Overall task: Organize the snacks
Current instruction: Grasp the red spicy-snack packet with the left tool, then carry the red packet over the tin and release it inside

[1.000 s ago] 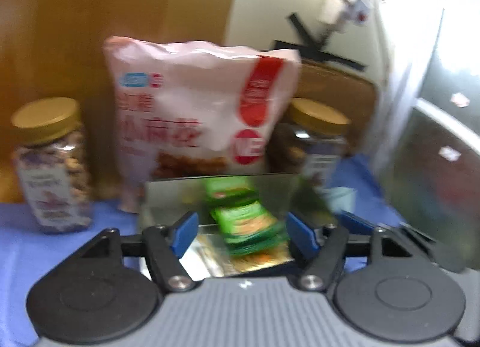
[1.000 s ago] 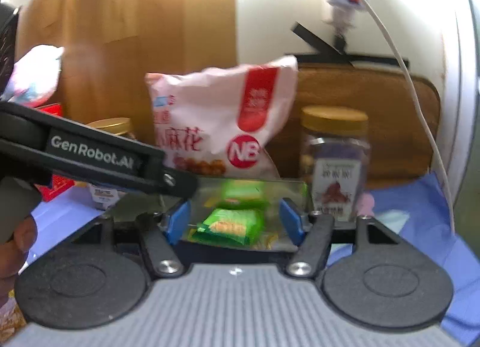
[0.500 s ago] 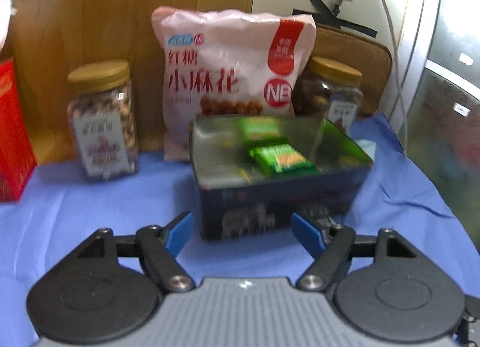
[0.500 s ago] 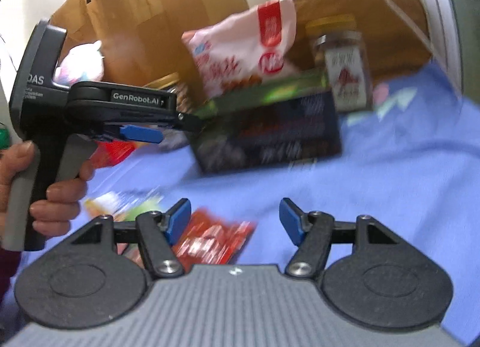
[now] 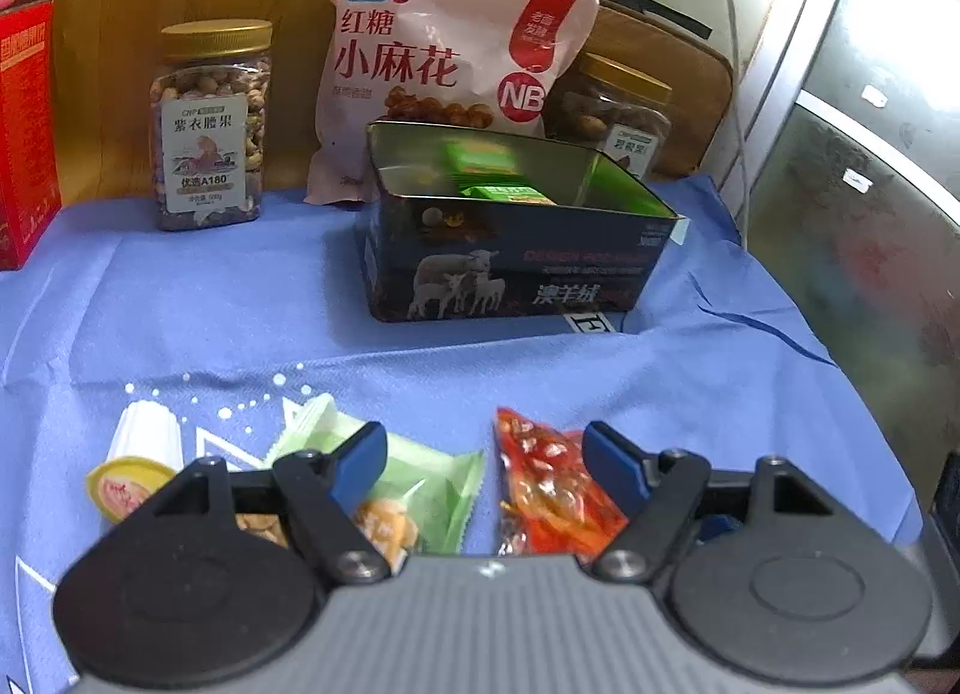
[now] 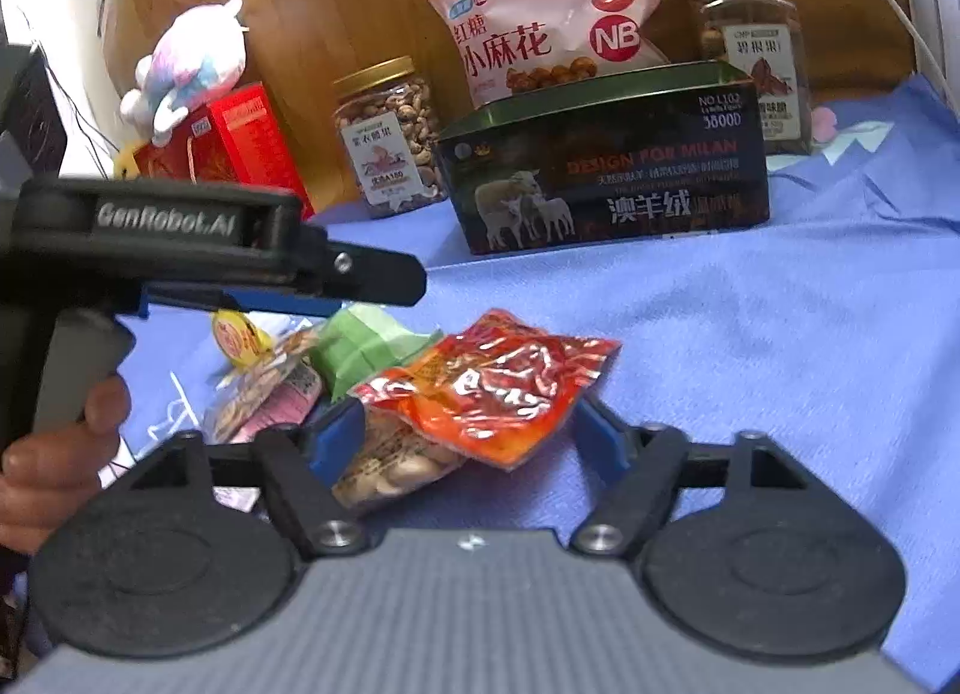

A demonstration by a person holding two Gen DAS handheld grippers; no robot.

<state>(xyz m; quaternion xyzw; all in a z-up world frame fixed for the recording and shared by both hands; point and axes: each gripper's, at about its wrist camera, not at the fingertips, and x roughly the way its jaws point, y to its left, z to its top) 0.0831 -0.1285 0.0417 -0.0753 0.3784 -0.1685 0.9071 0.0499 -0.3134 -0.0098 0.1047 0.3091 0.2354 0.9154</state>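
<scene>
Right wrist view shows your right tool (image 6: 465, 433), jaws closing but not yet gripping, straddling the red packet (image 6: 489, 379) lying crosswise near the surface's front edge, nearer than your left tool (image 5: 486, 463), whose jaws stand apart.

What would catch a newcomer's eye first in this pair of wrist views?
Probably the shiny red-orange snack packet on the blue cloth, lying between the closing jaws of the right gripper, with the left gripper hanging beside it over a green packet. Behind stands the open dark tin with sheep on its front, and a big pink bag leans at the back.
</scene>
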